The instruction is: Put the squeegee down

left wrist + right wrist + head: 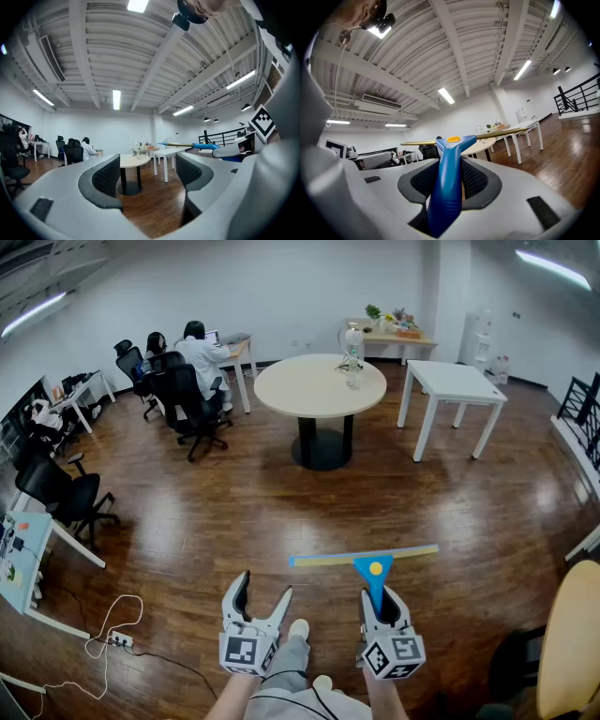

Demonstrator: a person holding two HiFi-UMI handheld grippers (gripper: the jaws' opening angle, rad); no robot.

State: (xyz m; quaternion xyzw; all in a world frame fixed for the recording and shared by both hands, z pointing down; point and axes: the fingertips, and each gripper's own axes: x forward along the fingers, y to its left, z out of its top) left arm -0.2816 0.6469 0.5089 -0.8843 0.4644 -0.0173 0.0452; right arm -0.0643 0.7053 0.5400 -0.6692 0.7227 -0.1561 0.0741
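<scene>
Now your right tongs (375,598) are pinching the squeegee (364,559) by its blue handle. The blade lies crosswise out front, level in the air over the wooden floor (234,512) and well short of the round worktop (319,385). Your left tongs (264,589) stand spread, with nothing between them. I'd judge it light and stiff, with a slick plastic handle. Grip low on that handle, because the long blade may twist.

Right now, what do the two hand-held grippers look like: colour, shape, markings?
Both the left gripper and the right gripper have light grey bodies with two curved jaws. The pads are black with a fine textured surface. Each carries a white cube with black square markers at the hand end.
</scene>
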